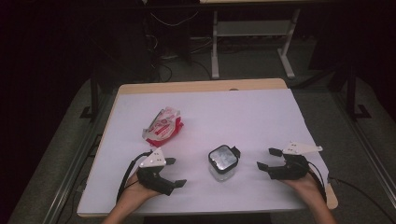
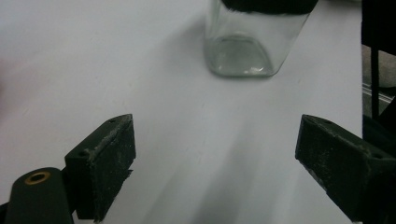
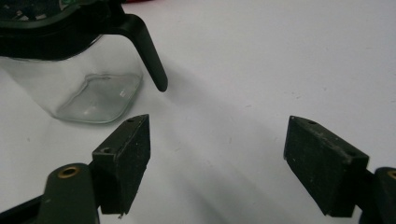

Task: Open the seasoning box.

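Observation:
A clear square glass jar (image 1: 222, 163) with a black clip lid stands upright on the white table (image 1: 243, 116), between my two hands. Its glass base (image 2: 240, 58) lies ahead of my left gripper (image 2: 215, 161), whose jaws stand wide apart with bare table between them. In the high view that left gripper (image 1: 175, 172) rests left of the jar. My right gripper (image 1: 268, 158) sits right of the jar, open and empty. Ahead and left of the right gripper (image 3: 217, 151) are the jar (image 3: 93, 88) and its black lid latch (image 3: 149, 56).
A red and white crinkled snack bag (image 1: 163, 126) lies on the table behind my left hand. The table's wooden edge (image 1: 201, 86) runs along the far side. Dark floor, cables and a desk frame (image 1: 252, 42) lie beyond it.

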`<state>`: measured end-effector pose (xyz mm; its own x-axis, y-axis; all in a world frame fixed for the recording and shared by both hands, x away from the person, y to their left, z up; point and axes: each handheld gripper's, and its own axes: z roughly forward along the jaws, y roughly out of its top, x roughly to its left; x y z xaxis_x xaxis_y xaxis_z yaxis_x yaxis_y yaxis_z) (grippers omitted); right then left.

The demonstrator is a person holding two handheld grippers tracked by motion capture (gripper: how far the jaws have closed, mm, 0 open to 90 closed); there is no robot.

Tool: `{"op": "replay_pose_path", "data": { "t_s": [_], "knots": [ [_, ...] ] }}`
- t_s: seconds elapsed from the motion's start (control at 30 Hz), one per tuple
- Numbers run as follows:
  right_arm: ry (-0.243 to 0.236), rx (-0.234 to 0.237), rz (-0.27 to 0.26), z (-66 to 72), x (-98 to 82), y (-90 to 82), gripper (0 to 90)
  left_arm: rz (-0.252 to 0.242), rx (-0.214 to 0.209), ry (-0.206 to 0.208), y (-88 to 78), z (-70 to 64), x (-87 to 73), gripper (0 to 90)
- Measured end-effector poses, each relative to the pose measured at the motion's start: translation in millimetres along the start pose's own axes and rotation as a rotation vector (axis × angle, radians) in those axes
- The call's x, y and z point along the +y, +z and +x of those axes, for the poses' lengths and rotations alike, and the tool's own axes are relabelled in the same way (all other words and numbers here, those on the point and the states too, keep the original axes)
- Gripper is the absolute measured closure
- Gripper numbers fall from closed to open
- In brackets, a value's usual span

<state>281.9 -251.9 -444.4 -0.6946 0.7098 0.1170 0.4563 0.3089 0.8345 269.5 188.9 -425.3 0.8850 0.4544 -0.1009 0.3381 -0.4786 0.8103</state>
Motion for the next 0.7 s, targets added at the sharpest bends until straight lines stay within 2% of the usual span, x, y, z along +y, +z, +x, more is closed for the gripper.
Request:
{"op": "replay_pose_path", "data": {
  "t_s": [0.23,0.33,0.5,0.57,0.6,0.7],
  "knots": [
    [0.000,0.008,-0.012,0.3,0.9,2.3,21.2,0.006,-0.017,0.015,11.8,-0.8,8.7,11.7],
    [-0.002,0.013,-0.016,0.6,0.7,2.5,21.1,0.001,-0.026,0.004,17.1,-2.0,12.4,11.7],
    [0.000,0.022,-0.034,-0.6,1.0,2.9,20.9,-0.002,-0.038,0.026,25.6,-6.1,20.1,11.8],
    [-0.002,0.021,-0.036,-1.2,0.9,3.0,20.9,-0.011,-0.057,0.025,30.4,-9.0,23.3,11.7],
    [0.009,0.017,-0.037,-1.4,0.5,2.3,21.0,-0.006,-0.071,0.044,35.2,-11.7,26.9,11.7],
    [0.008,0.019,-0.042,-2.0,0.2,2.1,21.0,-0.010,-0.079,0.049,40.0,-14.3,30.7,11.7]
  ]
}}
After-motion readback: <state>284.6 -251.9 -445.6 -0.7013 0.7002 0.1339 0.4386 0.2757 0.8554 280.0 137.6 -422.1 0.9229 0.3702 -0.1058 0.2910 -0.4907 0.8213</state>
